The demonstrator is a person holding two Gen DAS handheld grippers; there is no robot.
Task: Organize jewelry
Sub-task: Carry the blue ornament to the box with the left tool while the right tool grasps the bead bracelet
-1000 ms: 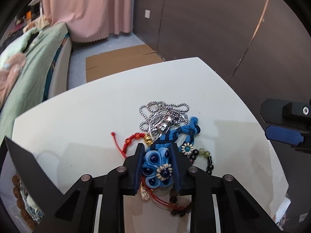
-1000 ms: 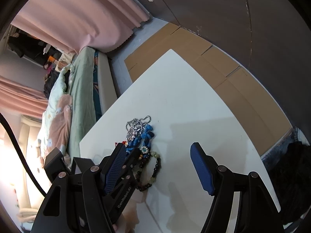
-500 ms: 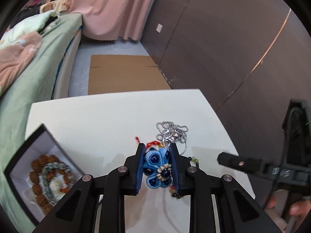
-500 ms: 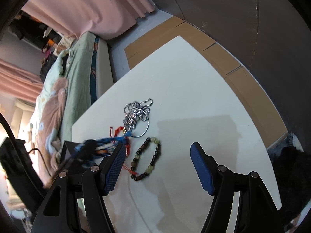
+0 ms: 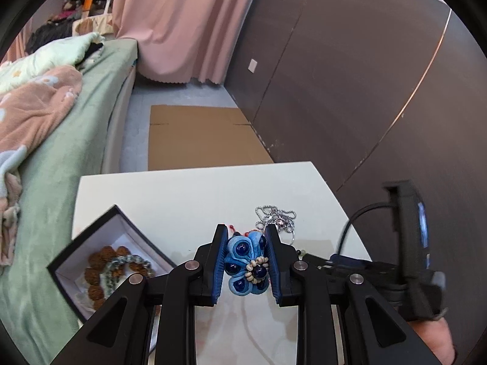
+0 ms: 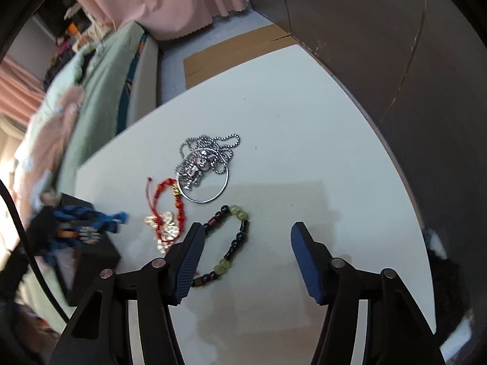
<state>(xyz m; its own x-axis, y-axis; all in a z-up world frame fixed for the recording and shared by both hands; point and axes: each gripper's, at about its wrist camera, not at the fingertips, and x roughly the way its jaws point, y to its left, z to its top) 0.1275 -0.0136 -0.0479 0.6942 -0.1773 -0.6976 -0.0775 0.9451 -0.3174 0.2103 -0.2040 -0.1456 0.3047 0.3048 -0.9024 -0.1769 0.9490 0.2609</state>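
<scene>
We are pinching the blue flower ornament (image 5: 246, 269) in the left gripper (image 5: 246, 269), right gripper (image 6: 245, 257) spread idle, and recommending release low over the box (image 5: 121, 222) at lower left.

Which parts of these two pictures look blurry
Left wrist view: the right gripper at the right edge is motion-smeared; the blue fabric flower bracelet is sharp. Right wrist view: the left edge is smeared, the black and green bead bracelet crisp.
</scene>
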